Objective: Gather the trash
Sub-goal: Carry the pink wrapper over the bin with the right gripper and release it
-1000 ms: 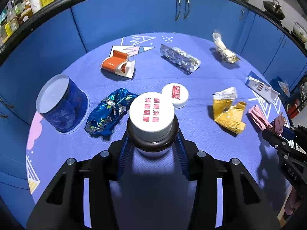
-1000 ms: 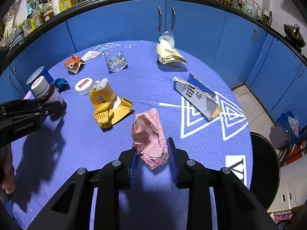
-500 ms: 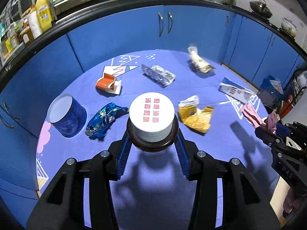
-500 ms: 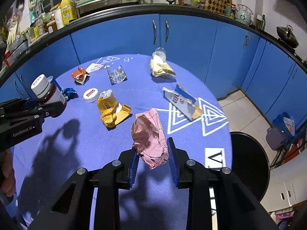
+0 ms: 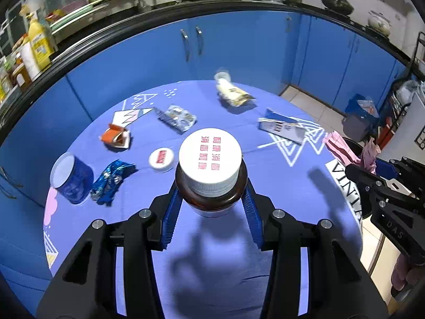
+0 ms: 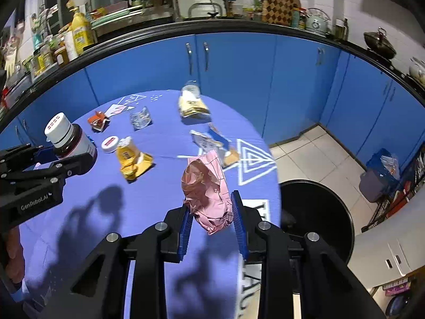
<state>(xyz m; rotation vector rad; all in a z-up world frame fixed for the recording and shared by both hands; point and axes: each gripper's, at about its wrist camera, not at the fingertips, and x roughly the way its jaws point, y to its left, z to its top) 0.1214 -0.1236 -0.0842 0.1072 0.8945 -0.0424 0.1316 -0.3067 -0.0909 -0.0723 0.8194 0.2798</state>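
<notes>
A: While both loads hang above the worktop (image 6: 164, 143), how do they handle?

B: Left tongs (image 5: 211, 207) pinch the brown bottle (image 5: 209, 170) below its cap: stiff, smooth, likely heavier. Right tongs (image 6: 211, 223) squeeze the pink wrapper (image 6: 205, 188) at its crumpled bottom: light, soft. The bin (image 6: 316, 220) stands just beside.

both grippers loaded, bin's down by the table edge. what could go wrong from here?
1. The left gripper pinches the brown bottle just below its cap; a round body could slip or swing.
2. The right gripper clamps only the lower end of the pink wrapper; it may snag or miss the black bin.
</notes>
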